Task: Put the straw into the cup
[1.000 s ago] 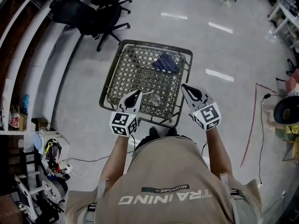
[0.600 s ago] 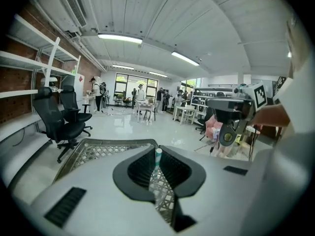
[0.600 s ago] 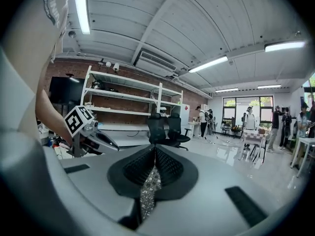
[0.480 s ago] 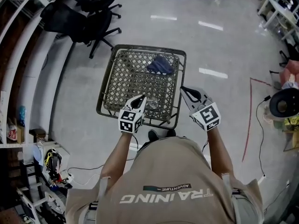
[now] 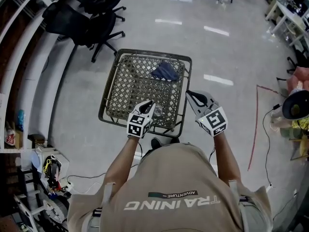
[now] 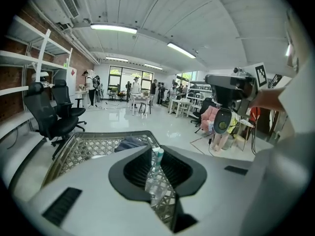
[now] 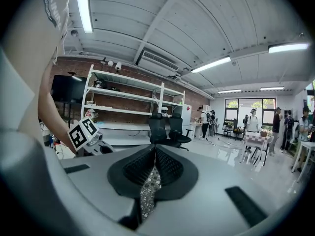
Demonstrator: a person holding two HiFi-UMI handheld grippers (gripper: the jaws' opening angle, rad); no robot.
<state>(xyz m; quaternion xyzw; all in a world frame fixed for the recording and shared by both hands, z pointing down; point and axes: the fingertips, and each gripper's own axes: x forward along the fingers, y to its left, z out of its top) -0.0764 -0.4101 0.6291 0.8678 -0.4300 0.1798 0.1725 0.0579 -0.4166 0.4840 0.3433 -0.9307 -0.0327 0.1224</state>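
The left gripper (image 5: 151, 105) has its fingers slightly spread, towards the clear cup (image 5: 158, 111) at the basket's (image 5: 115, 77) 5 o'clock corner. The right gripper's (image 5: 189, 94) fingers are pressed together, empty.

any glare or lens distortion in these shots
Head view: bright streaks of glare on the glossy floor, edges bowed. Left gripper view: strong fisheye bending, black corners, a ceiling lamp blown out. Right gripper view: same fisheye and dark corners, a lamp strip glaring.
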